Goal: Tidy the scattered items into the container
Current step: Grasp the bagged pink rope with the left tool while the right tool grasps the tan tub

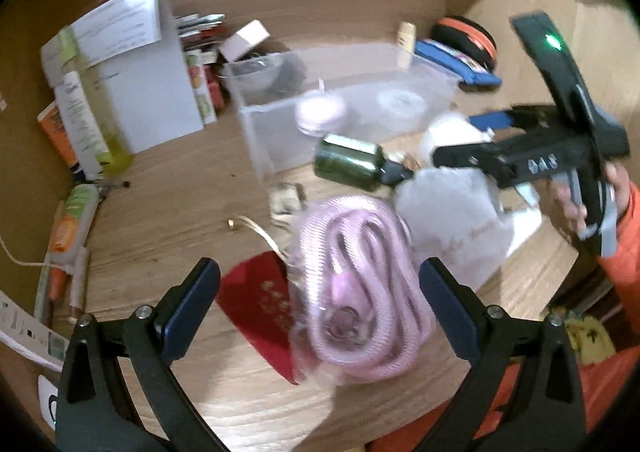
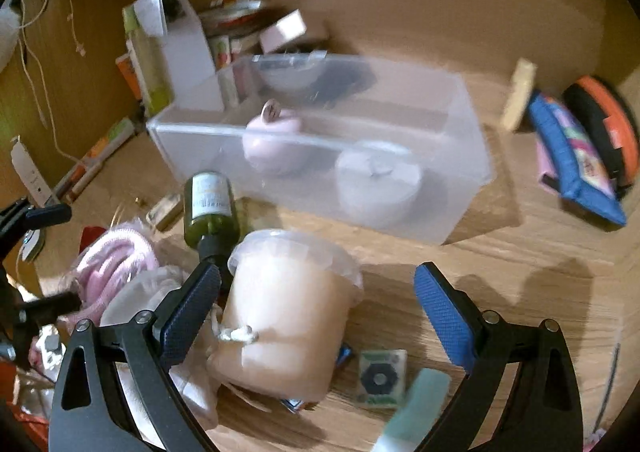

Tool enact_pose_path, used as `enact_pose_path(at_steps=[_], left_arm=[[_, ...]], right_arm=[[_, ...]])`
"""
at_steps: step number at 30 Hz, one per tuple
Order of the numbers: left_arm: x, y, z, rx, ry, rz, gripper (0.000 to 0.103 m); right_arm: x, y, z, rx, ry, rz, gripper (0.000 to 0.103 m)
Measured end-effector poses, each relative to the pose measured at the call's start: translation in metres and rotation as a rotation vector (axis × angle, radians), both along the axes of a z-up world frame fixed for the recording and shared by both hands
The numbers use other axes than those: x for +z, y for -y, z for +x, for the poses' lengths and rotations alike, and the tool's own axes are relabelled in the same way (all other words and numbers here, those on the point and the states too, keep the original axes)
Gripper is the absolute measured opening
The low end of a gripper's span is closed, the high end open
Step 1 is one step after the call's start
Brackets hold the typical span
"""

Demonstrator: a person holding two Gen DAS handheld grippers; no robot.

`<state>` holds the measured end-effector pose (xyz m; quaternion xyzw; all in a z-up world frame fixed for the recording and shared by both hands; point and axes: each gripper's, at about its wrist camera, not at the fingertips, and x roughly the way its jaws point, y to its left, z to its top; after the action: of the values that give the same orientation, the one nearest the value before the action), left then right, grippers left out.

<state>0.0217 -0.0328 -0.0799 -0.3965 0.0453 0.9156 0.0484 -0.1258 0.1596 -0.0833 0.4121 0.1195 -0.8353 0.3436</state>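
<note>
My right tool [image 2: 316,316] stands wide open and empty around the cream lidded tub [image 2: 288,312], which lies mid-bench just before the clear container [image 2: 460,156]. My left tool [image 1: 320,308], equally open and empty, brackets the bagged pink cord [image 1: 360,292]. To seat the tub well, I judge the pads should close square on its walls below the lid — not on the rim.

Printing on the white papers [image 1: 120,24], the green bottle's label [image 2: 208,194] and the white bag [image 1: 456,228] is too blurred to read.

Left claw [image 1: 320,284] and right claw [image 2: 318,288] seemingly wide open, empty.
</note>
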Motion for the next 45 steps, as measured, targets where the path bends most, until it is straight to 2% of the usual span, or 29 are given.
enact_pose_path(at_steps=[4, 9, 12, 17, 20, 21, 23, 26, 32, 35, 41, 42, 43, 45], left_arm=[[-0.009, -0.01, 0.0, -0.028, 0.024, -0.049, 0.101], [-0.016, -0.013, -0.01, -0.046, 0.049, -0.044, 0.101], [-0.019, -0.016, -0.019, -0.059, 0.059, -0.053, 0.101], [-0.032, -0.022, -0.035, -0.06, 0.097, -0.082, 0.101], [-0.035, -0.024, -0.039, -0.06, 0.083, -0.086, 0.101], [-0.034, -0.024, -0.04, -0.06, 0.079, -0.087, 0.099], [-0.034, -0.024, -0.039, -0.068, 0.069, -0.079, 0.082], [-0.029, -0.023, -0.035, -0.068, 0.057, -0.081, 0.066], [-0.023, -0.008, -0.027, -0.05, 0.036, -0.021, 0.059], [-0.017, 0.0, -0.027, -0.021, 0.014, 0.006, 0.057], [0.005, 0.009, -0.025, 0.003, -0.055, 0.071, 0.052], [0.009, 0.01, -0.024, 0.004, -0.066, 0.08, 0.05], [0.013, 0.011, -0.024, 0.007, -0.077, 0.088, 0.039], [0.021, 0.014, -0.027, -0.003, -0.089, 0.123, 0.032]], right_arm=[[-0.009, 0.004, -0.008, 0.029, 0.08, -0.001, 0.093], [-0.018, 0.007, -0.014, 0.058, 0.166, -0.022, 0.077], [-0.017, 0.009, -0.013, 0.073, 0.16, -0.018, 0.068], [-0.014, 0.007, -0.01, 0.083, 0.137, -0.017, 0.067], [-0.01, 0.001, -0.011, 0.075, 0.138, -0.045, 0.066], [-0.009, -0.002, -0.011, 0.069, 0.14, -0.057, 0.066], [-0.005, -0.009, -0.012, 0.059, 0.142, -0.084, 0.066], [0.003, -0.018, -0.011, 0.043, 0.128, -0.105, 0.066], [0.019, -0.031, -0.011, 0.01, 0.084, -0.12, 0.066], [0.021, -0.035, -0.015, -0.007, 0.091, -0.138, 0.066], [0.026, -0.033, -0.015, -0.013, 0.073, -0.142, 0.066], [0.027, -0.033, -0.015, -0.011, 0.069, -0.143, 0.066], [0.028, -0.033, -0.015, -0.012, 0.063, -0.144, 0.065], [0.031, -0.033, -0.014, -0.012, 0.046, -0.145, 0.066]])
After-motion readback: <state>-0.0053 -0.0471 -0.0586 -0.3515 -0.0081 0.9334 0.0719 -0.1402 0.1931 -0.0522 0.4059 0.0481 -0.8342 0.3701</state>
